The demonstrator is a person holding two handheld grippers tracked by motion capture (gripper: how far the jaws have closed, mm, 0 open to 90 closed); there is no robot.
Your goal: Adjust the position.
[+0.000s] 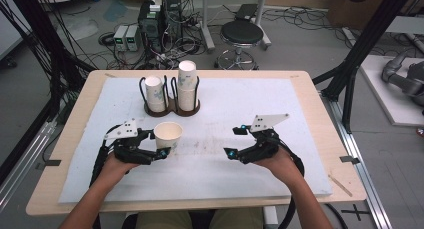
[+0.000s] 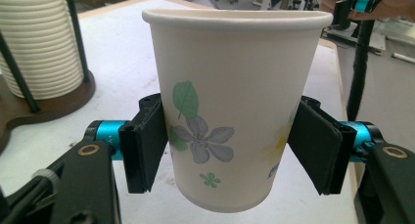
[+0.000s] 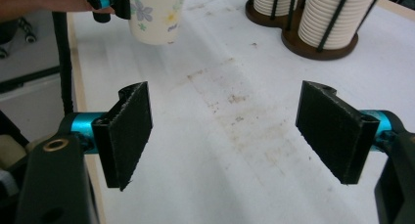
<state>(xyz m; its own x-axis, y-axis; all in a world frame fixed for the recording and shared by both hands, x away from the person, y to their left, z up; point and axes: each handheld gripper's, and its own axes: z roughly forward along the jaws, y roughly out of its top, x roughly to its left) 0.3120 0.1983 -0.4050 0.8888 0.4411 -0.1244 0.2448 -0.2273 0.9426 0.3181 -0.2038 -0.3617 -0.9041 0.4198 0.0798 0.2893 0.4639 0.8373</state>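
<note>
1. White mat [image 1: 240, 169]: a paper cup [image 1: 168, 135] sits clamped in the left gripper [image 1: 159, 143] near the cup holder [image 1: 171, 108]; taken from there, I judge.
2. Left gripper view: pads [image 2: 147, 141] press the cup's sides.
3. Right gripper [image 3: 230, 136]: jaws wide apart and empty; placing probably remains.

**Where your three cameras sit**

Your high view looks forward and down over the whole table [image 1: 300, 96]. Each gripper view sits close behind its own jaws, low over the tabletop. All three share the paper cup [image 1: 168, 134] and cup rack [image 1: 171, 109].
</note>
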